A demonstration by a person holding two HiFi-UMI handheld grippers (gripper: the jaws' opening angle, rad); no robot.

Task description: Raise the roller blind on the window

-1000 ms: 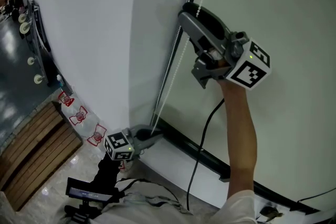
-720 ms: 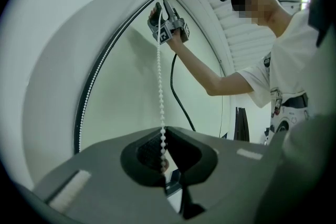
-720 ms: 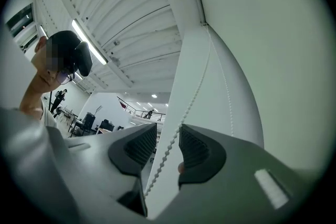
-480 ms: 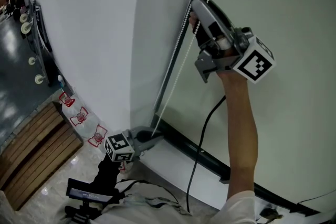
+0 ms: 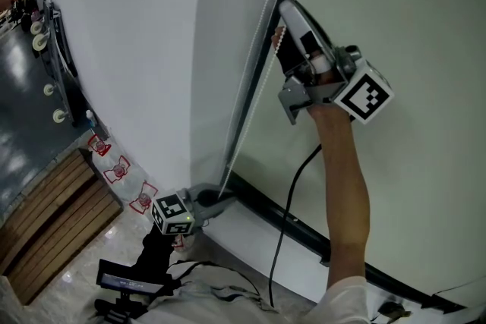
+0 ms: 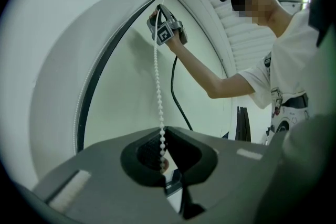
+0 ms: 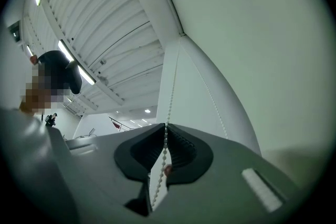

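Observation:
A white bead chain [image 5: 247, 99] hangs along the dark window frame [image 5: 262, 61], next to a pale green pane [image 5: 410, 19]. High on the chain, my right gripper [image 5: 279, 34] has just been closing. In the right gripper view its jaws [image 7: 166, 126] pinch the bead chain [image 7: 172, 86], which runs on between them. Low at the sill, my left gripper [image 5: 222, 197] is shut on the same strand. The left gripper view shows the bead chain [image 6: 157, 81] rising taut from its jaws [image 6: 161, 131] to the right gripper [image 6: 167, 31] above.
A white wall [image 5: 129, 49] lies left of the frame. A black cable [image 5: 292, 193] hangs from the right gripper across the dark sill bar [image 5: 304, 235]. Wooden flooring [image 5: 45, 228] and red-and-white markers [image 5: 114, 167] are at lower left. A dark device [image 5: 129, 281] is at my feet.
The right gripper has shifted up and toward the chain, and its jaws have gone from wide apart to closed on the beads. The left gripper has stayed put.

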